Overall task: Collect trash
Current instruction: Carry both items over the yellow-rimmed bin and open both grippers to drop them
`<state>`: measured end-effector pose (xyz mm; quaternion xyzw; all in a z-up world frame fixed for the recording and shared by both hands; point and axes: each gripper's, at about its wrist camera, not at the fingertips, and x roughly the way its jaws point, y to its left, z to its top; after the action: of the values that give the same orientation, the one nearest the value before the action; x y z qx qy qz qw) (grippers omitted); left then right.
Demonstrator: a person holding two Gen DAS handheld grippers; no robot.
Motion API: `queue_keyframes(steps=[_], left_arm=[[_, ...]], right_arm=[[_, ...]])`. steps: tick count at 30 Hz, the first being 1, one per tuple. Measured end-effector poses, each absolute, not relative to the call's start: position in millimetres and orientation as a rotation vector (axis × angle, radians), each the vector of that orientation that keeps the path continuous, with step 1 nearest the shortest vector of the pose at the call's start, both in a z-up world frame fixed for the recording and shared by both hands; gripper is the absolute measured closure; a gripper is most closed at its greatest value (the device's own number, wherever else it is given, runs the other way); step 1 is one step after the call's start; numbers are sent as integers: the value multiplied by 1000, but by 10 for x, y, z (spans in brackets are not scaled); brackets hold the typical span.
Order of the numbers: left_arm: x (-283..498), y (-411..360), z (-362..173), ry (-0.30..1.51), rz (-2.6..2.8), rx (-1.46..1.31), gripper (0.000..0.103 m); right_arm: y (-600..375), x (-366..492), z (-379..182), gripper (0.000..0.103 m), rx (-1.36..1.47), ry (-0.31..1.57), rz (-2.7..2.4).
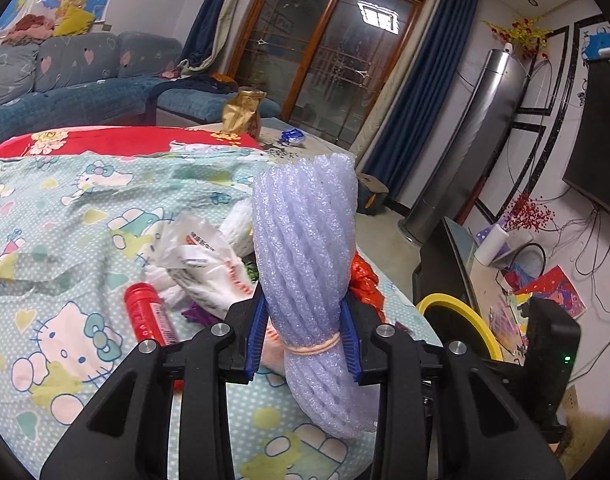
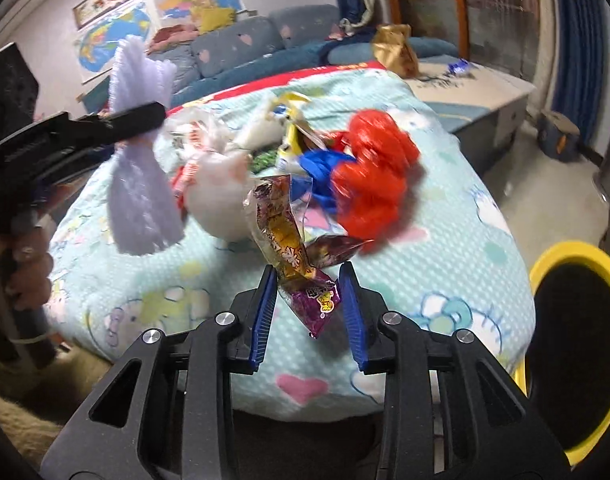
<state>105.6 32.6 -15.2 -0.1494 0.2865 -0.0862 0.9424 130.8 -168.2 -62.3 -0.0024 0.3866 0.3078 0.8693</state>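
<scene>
Carry step. Left gripper [image 1: 303, 330] pinches foam netting [image 1: 309, 248]; right gripper [image 2: 309, 304] pinches snack wrapper [image 2: 289, 248], both above the table. Next: swing each over yellow-rimmed bin [image 2: 577, 320], then release.

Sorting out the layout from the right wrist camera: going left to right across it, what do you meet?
Left gripper with the purple foam net → white bag → snack wrapper in the right gripper → red bag → yellow-rimmed bin.

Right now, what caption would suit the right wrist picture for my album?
Right gripper pinching a purple snack wrapper above the cartoon blanket, yellow-rimmed bin alongside.
</scene>
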Motion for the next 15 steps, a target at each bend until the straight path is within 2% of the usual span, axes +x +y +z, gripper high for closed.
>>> queue_keyframes(steps=[15], left_arm=[[1219,-269,-146,590,-267,-222,72]], right_arm=[[-2280,1452,-495,79,84,736,509]])
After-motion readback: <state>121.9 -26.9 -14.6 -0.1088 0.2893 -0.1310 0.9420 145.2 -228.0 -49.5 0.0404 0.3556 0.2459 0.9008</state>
